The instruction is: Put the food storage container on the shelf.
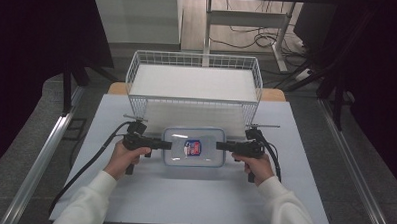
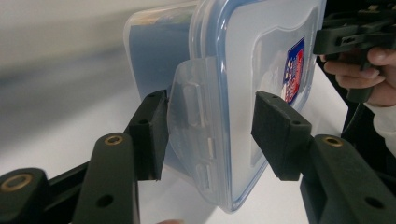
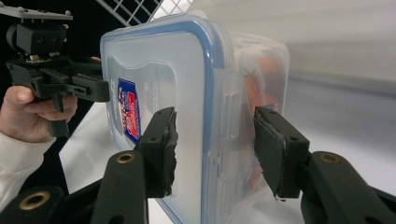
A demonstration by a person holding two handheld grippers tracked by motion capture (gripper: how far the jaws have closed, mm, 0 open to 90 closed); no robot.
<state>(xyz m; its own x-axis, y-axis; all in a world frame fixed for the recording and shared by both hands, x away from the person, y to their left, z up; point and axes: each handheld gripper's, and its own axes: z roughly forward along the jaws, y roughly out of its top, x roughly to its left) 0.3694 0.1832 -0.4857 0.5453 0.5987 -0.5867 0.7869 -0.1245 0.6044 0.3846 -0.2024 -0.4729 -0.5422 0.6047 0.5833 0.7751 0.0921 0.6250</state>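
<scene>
A red and blue label (image 1: 193, 147) sits on the lid (image 1: 205, 137) of the clear plastic box, but its print is too small and blurred to read.

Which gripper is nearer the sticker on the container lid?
Roughly equal. The left gripper straddles the container's left end, the right gripper its right end; the sticker sits midway.

A blurred table (image 2: 56, 93) streaks behind the lidded container (image 2: 261, 56) — its top and lower corner cut by the frame — while the label (image 1: 192, 148) print stays too small to read and contents (image 3: 261, 93) show only as reddish haze.
</scene>
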